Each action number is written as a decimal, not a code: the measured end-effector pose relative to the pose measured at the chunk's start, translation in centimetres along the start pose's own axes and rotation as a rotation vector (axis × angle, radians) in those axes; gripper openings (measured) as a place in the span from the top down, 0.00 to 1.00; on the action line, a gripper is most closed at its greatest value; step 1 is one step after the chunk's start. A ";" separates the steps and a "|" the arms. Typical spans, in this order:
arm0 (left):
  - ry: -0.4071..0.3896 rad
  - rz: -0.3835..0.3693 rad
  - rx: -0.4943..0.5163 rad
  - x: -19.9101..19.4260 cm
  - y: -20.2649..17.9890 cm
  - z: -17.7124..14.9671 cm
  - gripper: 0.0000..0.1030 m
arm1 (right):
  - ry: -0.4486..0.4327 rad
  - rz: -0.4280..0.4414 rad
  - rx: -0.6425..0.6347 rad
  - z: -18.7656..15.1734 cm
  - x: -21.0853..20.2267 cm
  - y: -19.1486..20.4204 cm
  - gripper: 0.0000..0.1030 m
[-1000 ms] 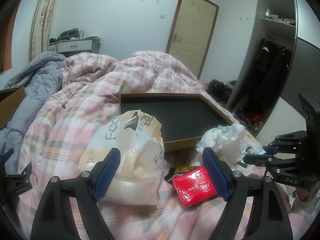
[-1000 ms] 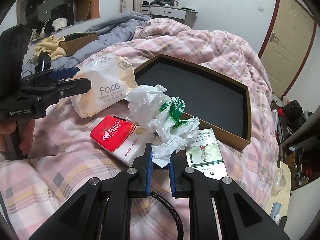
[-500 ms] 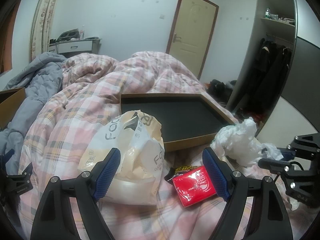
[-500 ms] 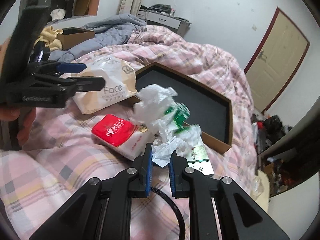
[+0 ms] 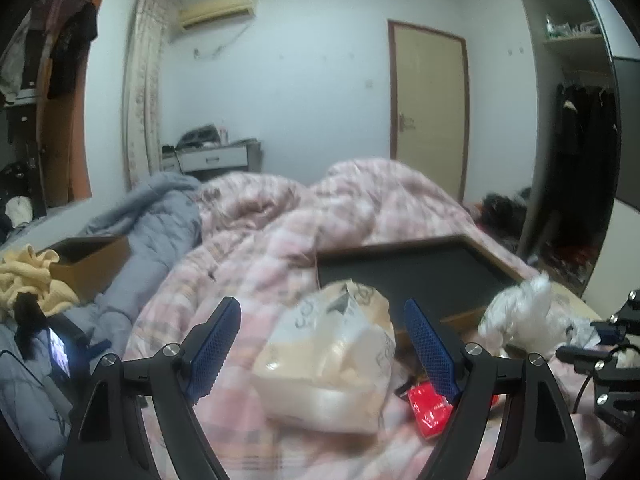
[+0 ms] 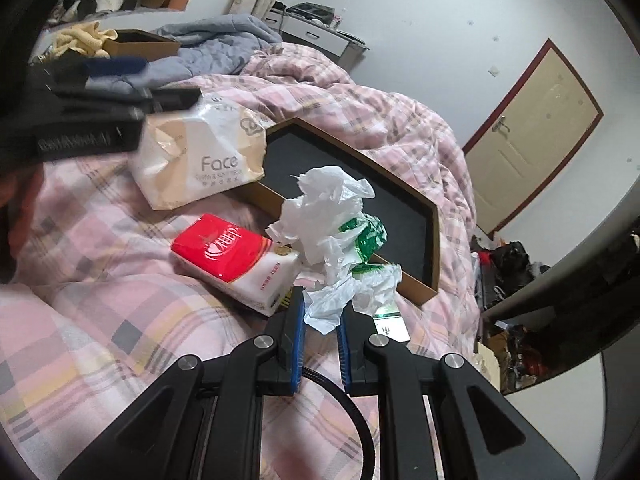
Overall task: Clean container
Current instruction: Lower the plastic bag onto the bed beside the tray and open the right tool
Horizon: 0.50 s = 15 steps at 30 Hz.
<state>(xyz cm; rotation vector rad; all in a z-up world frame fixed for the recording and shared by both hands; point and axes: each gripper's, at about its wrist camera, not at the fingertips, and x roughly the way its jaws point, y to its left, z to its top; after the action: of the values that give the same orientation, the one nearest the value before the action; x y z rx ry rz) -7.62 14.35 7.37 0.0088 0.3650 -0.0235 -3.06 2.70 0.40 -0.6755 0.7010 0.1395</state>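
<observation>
1. Right tongs (image 6: pixel 320 312) were clamped on a crumpled white and green plastic bag (image 6: pixel 332 224), held up just over the bed. It looked feather-light and floppy, probably slippery too, so I'd say pinching a bunched fold was the way to go.
2. Left tongs (image 5: pixel 324 344) hung wide open, gripping nothing.
3. Red tissue pack (image 6: pixel 236 256) lay on the pink plaid duvet (image 6: pixel 100 296); its print was too stylised to read.
4. Bigger tissue pack (image 6: pixel 200 160) read "Face".
5. The container, a flat hexagonal tray (image 6: pixel 434 236) with a dark liner, sat behind those on the duvet and looked emptied. Stiff cardboard, I'd guess, so best grabbed by its rim.
</observation>
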 end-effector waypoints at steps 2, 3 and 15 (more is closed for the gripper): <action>0.004 -0.015 -0.017 0.1 0.4 0.1 0.21 | 0.001 -0.006 0.001 0.0 -0.1 0.1 0.90; 0.009 -0.003 -0.012 0.2 0.4 0.1 0.21 | 0.004 -0.013 0.001 0.0 -0.1 0.2 0.90; 0.176 -0.057 0.051 3.7 -0.8 -1.4 0.21 | 0.024 -0.017 0.007 0.0 0.2 0.2 0.90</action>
<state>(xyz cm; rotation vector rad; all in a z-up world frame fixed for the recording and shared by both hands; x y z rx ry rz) -4.69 13.49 4.74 0.0515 0.5401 -0.0884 -2.98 2.83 0.13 -0.6771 0.7185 0.1138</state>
